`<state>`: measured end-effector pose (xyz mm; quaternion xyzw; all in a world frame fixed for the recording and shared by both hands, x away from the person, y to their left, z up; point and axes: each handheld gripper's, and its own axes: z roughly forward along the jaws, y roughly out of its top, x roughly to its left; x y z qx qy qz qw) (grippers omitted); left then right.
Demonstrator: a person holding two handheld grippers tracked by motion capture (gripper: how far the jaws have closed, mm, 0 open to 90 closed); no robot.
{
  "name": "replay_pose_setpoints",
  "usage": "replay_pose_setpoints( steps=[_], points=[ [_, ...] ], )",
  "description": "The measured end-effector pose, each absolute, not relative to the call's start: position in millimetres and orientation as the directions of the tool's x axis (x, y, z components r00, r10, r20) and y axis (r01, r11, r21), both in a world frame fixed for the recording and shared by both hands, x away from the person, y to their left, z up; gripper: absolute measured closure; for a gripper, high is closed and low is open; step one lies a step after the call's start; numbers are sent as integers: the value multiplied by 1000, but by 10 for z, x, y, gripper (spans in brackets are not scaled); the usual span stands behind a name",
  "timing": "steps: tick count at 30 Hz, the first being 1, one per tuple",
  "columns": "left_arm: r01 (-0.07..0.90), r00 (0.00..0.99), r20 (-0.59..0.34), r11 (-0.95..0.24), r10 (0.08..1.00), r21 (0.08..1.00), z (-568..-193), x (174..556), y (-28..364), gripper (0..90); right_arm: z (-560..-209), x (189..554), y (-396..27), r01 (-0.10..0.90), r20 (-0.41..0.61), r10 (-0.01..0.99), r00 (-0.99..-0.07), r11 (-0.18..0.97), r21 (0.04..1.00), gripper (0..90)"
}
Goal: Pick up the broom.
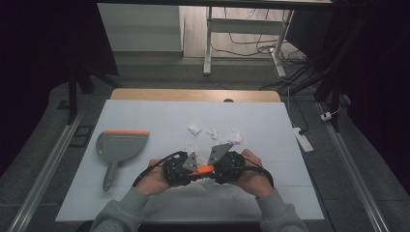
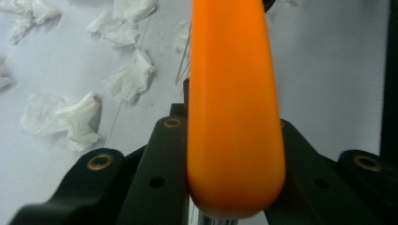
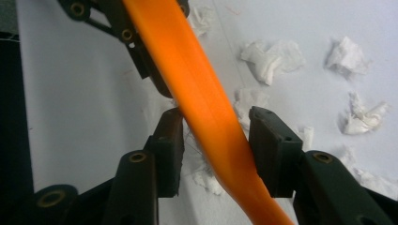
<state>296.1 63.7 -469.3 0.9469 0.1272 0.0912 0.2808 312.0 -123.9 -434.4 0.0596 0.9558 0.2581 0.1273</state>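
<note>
Near the front edge of the white table (image 1: pixel 145 116), I hold both grippers close together, almost touching, with an orange handle (image 1: pixel 202 169) bridging them. My left gripper (image 1: pixel 180 170) is clamped tight on the thick rounded end of that handle (image 2: pixel 234 117); in the left gripper view both black jaws press flat against its sides. My right gripper (image 1: pixel 227 166) has its jaws around the thinner stretch of the same handle (image 3: pixel 206 108); in the right gripper view the handle runs diagonally between them, the right-hand jaw touching or nearly touching it, a clear gap on the other side. So not gripping there: jaws partly open, handle loose between them. Whether that pad really presses, I cannot tell. Crumpled white paper scraps (image 1: pixel 212 133) lie scattered on the table just beyond the grippers, some directly under the handle, more spread in both gripper views (image 2: pixel 126 79) (image 3: pixel 272 58). A grey dustpan (image 1: pixel 118 147) with an orange lip sits well apart to the left, handle pointing toward me. My grey sleeves come in from the bottom of the high view.
</note>
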Motion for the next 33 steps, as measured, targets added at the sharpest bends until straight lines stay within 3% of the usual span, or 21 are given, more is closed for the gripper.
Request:
replay_pose_setpoints(
  steps=[10, 15, 19, 23, 28, 33],
  points=[
    [180, 949, 105, -782, 298, 597, -4667, 2992, 722, 750, -4381, 3064, -1240, -65, -255, 61, -965, 887, 457, 691],
    [186, 937, 113, -743, 332, 643, -4626, 2999, 800, 652, -4345, 3053, -1253, -67, -264, 75, -962, 868, 492, 708],
    [204, 910, 134, -704, 393, 680, -4592, 2991, 852, 467, -4325, 3081, -1286, -38, -252, 108, -962, 858, 513, 709],
    [229, 874, 140, -648, 466, 726, -4529, 2974, 957, 344, -4304, 3143, -1362, -1, -241, 159, -958, 833, 553, 709],
    [280, 818, 123, -576, 562, 768, -4478, 2951, 1125, 282, -4266, 3214, -1465, 56, -213, 228, -950, 797, 601, 709],
    [339, 761, 84, -505, 643, 794, -4485, 2921, 1335, 279, -4252, 3306, -1600, 111, -166, 291, -942, 739, 665, 709]
  ],
)
